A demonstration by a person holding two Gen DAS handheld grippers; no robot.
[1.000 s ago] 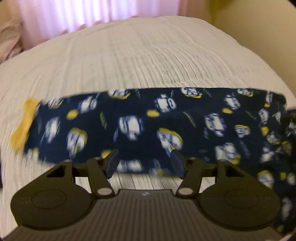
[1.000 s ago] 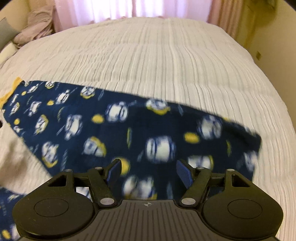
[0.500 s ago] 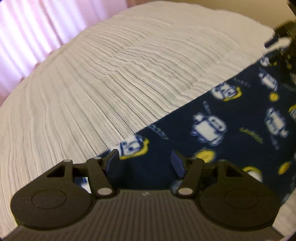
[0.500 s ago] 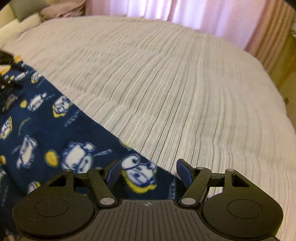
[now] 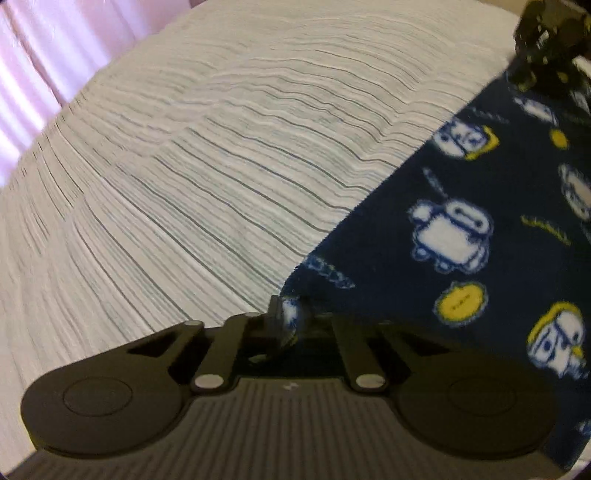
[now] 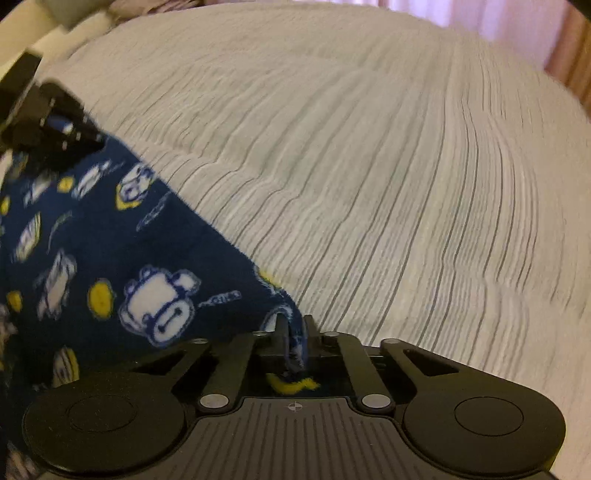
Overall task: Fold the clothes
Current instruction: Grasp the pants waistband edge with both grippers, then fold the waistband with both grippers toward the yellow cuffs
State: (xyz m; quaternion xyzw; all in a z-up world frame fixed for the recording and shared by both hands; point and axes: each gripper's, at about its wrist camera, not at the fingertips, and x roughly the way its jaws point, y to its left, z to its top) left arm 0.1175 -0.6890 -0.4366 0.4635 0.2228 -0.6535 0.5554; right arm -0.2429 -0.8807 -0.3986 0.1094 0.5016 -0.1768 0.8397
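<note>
Here, in the left wrist view, the left gripper (image 5: 295, 319) has its jaws closed on a corner of the navy fleece garment (image 5: 461, 236), which stretches right over the striped bed (image 5: 221, 166) toward the right gripper (image 5: 550, 33). In the right wrist view, the right gripper (image 6: 293, 334) pinches the garment's (image 6: 110, 258) edge between closed jaws; the cloth runs left to the left gripper (image 6: 48, 122).

Left gripper (image 5: 295, 321), right gripper (image 6: 294, 332): jaws clamped, low, level.
</note>
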